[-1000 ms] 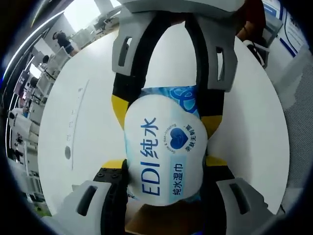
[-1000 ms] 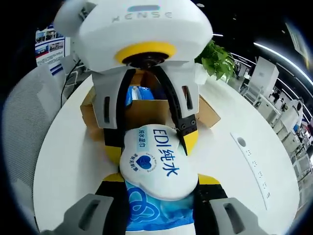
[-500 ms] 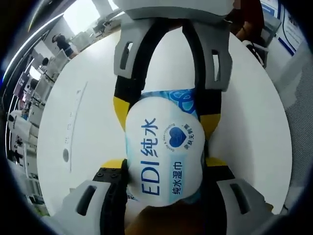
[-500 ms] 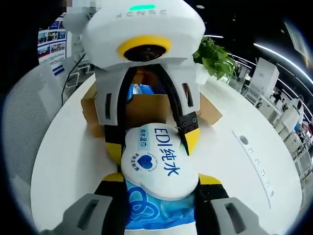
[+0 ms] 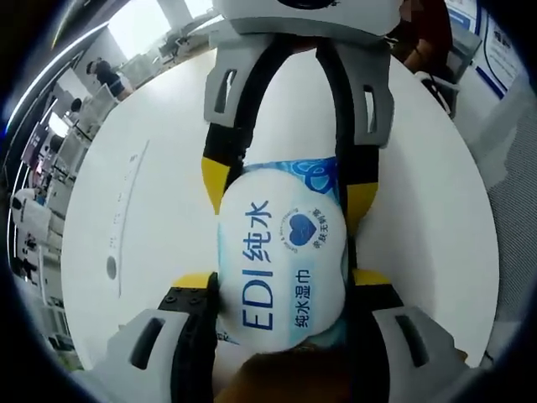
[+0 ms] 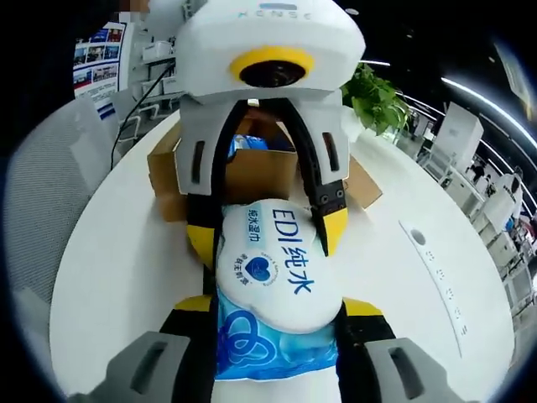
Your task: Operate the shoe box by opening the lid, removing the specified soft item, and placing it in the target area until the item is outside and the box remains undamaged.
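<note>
A big round white desk (image 6: 117,277) carries everything here. Set flush into its top runs a long white panel (image 6: 439,281) with a round button and a row of small sockets; the same panel (image 5: 126,218) shows in the left gripper view. Beyond the desk's far edge stands a leafy green plant (image 6: 375,98). Off to the desk's side, posters (image 6: 99,63) hang on a wall. Rows of office workstations (image 6: 491,201) stretch away past the desk, with a person (image 5: 107,73) standing among them.

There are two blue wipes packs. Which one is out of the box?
The wipes pack both grippers hold, left gripper and right gripper, above the white table. The other pack sits inside the open brown box behind.
</note>
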`<act>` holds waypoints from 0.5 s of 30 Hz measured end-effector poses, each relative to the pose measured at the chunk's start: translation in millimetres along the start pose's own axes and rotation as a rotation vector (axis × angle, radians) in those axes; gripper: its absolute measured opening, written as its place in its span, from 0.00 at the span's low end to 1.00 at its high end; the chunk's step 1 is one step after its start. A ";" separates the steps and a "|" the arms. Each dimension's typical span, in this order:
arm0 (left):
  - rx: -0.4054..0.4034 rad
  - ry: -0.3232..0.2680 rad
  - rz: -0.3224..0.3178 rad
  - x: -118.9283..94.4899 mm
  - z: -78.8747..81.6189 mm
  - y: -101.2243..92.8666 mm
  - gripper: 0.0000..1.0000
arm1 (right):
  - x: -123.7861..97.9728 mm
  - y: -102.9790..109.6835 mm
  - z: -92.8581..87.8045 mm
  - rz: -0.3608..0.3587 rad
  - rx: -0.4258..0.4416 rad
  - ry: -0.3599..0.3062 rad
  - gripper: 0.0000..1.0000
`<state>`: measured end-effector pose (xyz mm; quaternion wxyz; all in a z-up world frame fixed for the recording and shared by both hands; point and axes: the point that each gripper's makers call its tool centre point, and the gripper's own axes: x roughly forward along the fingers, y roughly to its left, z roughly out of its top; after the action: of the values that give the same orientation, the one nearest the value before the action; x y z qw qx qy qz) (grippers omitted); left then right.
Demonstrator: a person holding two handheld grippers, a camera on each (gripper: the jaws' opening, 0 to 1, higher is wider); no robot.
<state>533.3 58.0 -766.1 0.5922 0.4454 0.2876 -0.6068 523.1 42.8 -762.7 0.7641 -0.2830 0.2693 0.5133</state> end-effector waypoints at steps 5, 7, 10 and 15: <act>0.001 0.004 0.002 -6.7 -1.9 0.2 0.62 | -5.1 2.1 -3.4 0.000 -0.011 0.020 0.55; -0.001 0.003 0.003 -10.6 -2.4 0.8 0.62 | -8.9 0.5 -3.3 -0.008 -0.004 0.020 0.54; -0.007 0.001 0.008 -15.8 -2.9 1.6 0.62 | -15.1 -0.4 -2.6 -0.018 0.003 0.022 0.56; -0.014 -0.002 0.014 -25.0 -1.2 -1.7 0.62 | -26.7 2.1 -0.5 -0.021 0.012 0.028 0.57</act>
<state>529.5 70.8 -744.9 0.5997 0.4426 0.2881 -0.6012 512.3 26.2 -744.7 0.7674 -0.2885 0.2800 0.4995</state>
